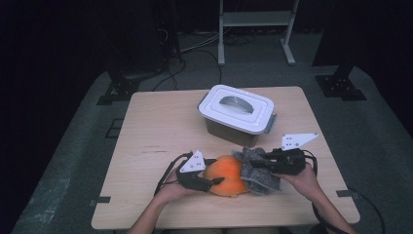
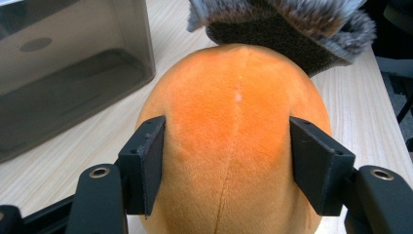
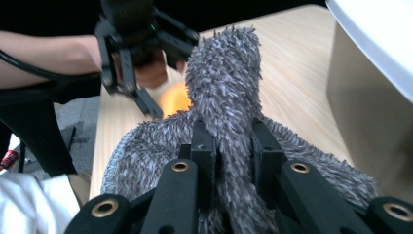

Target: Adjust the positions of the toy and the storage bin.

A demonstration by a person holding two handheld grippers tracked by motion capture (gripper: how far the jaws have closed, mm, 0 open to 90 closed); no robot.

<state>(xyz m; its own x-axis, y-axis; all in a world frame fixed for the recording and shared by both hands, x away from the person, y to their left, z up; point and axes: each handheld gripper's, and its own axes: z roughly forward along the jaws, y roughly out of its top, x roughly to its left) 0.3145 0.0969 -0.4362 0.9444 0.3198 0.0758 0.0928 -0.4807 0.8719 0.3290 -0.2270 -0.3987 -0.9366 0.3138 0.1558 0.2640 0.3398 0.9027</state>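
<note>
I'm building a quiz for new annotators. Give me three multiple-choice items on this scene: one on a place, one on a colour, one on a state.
1. Where does the lidded box stand?
A. Beyond the plush toy
B. On the floor
C. At the table's left edge

2. What colour is the plush toy?
A. Green
B. Orange
C. Blue

3. What is the right gripper doing?
A. Standing open over the box
B. Lying on the table
C. Clamped on the grey cloth

Answers:
1 A, the high view shows it farther up the table.
2 B, orange fills the space between the left gripper's fingers.
3 C, its fingers pinch a cloth fold.
</note>
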